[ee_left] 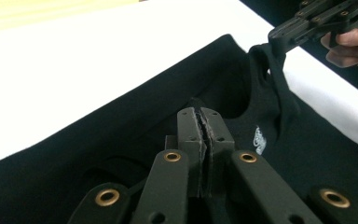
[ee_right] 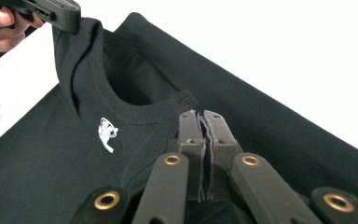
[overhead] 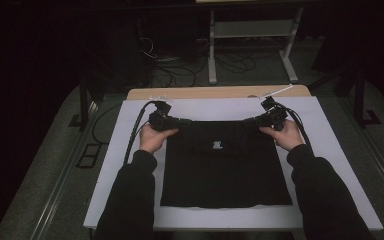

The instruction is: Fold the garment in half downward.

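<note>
- Two grippers were seen at the far edge of a black shirt (overhead: 225,167) that was spread flat on a white board (overhead: 130,165) laid over a wooden table (overhead: 205,93).
- From the high view, the whole shirt was taken in: its far edge lay between the two hands, its near hem was close to the person's side of the board, and a small white logo (overhead: 217,145) sat just below the collar.
- In the left gripper view, the left gripper (ee_left: 204,122) was shown with its jaws pressed together on a pinch of black cloth at the shirt's far edge; the right gripper (ee_left: 289,37) was seen farther off, clamped on a raised fold of the collar.
- In the right gripper view, the ribbed collar (ee_right: 135,116) and its stitching were made out, with the jaws closed on its rim; the other gripper was held at the top left with cloth pulled up under it.
- The left hand (overhead: 155,137) and the right hand (overhead: 286,134) were wrapped around the gripper bodies, both forearms were brought in from the near side in dark sleeves (overhead: 130,195), and the grippers were pointed inward toward each other.
</note>
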Motion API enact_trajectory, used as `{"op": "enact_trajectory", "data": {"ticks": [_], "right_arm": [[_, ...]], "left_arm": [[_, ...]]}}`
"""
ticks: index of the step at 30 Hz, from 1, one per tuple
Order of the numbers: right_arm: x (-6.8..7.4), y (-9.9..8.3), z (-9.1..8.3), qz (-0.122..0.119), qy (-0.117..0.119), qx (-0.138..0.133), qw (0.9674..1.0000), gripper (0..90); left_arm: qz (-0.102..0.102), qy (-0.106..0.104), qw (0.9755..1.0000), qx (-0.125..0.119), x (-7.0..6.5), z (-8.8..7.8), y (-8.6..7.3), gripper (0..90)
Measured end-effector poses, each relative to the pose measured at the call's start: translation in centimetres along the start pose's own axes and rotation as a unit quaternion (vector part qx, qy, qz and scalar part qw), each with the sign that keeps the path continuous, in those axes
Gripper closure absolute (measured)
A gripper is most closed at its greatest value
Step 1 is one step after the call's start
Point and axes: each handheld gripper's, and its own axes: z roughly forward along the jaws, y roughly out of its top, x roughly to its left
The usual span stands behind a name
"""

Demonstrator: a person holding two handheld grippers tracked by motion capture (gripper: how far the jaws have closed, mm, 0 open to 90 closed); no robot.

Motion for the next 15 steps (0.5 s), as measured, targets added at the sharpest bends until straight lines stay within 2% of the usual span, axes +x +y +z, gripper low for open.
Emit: {"op": "enact_trajectory", "data": {"ticks": [3,6,7,10,15], "right_arm": [[0.4,0.0,-0.5,-0.003,0.007,0.001,1.0,86.1],[1.0,0.0,-0.9,-0.011,0.028,0.008,0.9995,86.1],[1.2,-0.1,-1.0,-0.013,0.033,0.008,0.9993,86.1],[1.8,-0.2,-1.5,-0.016,0.044,0.004,0.9989,86.2],[2.6,-0.4,-2.0,-0.02,0.05,0.005,0.9985,86.2]], "left_arm": [[-0.005,-0.008,1.0,0.0,-0.5,-0.2,0.1,86.5],[-0.004,-0.018,0.9998,0.001,-1.4,-0.2,0.0,86.5],[0.002,-0.017,0.9998,0.007,-1.6,-0.3,0.0,86.5],[0.0,-0.017,0.9998,0.011,-2.3,-0.3,-0.3,86.5],[-0.003,-0.02,0.9998,0.006,-2.9,-0.9,-0.8,86.5]]}}
